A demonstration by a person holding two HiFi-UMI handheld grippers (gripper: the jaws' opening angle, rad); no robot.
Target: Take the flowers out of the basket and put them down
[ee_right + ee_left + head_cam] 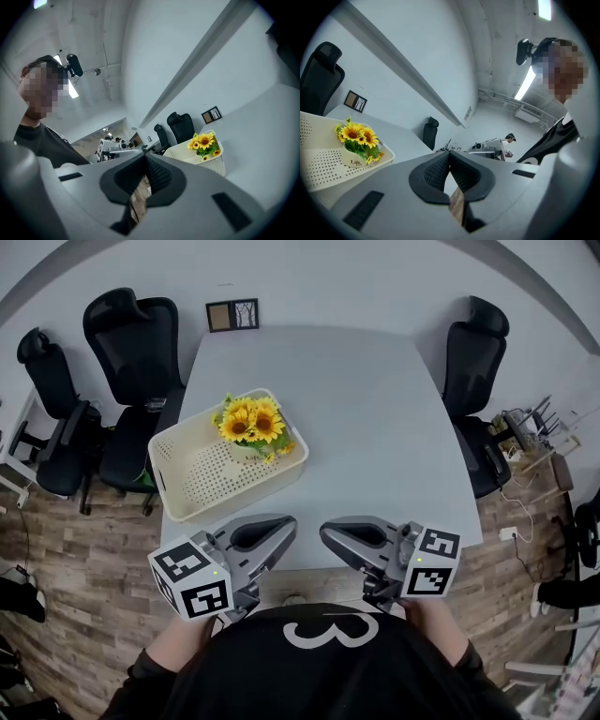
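Nothing is done yet: the flowers (251, 421) sit in the basket (160, 470), far left. Left gripper (289, 524) and right gripper (325, 532) hover near, jaws apparently pressed together, empty.

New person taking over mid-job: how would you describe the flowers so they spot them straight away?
Find the big pale grey table. On its near left part sits a cream basket full of holes, and the flowers stand in its far right corner. They are yellow sunflowers in a small white pot, the only thing in the basket.
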